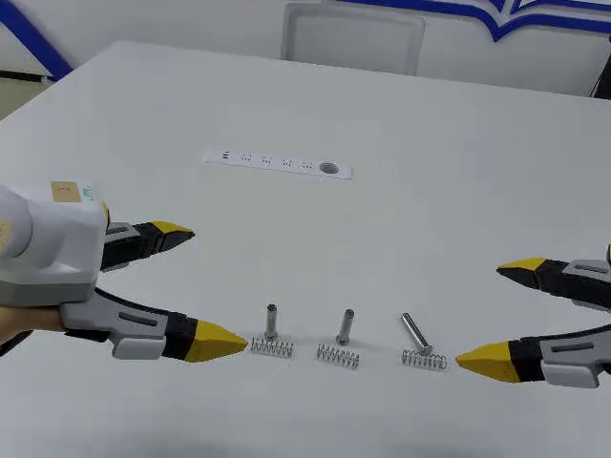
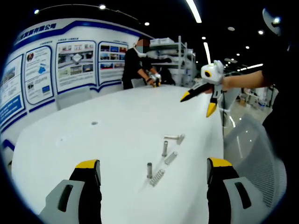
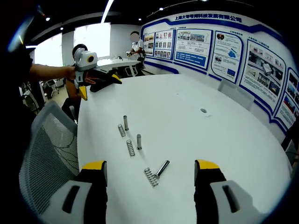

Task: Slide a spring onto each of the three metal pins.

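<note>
Fingers of the left gripper and right gripper gape empty beside the row on the white desk. Left pin and middle pin stand upright, right pin lies pointing away, springs crosswise just before them. Beyond: socket strip, chair.

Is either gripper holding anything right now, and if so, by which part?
Nothing is held. The left gripper and the right gripper are both open and empty; the springs and pins rest on the table between them.
</note>
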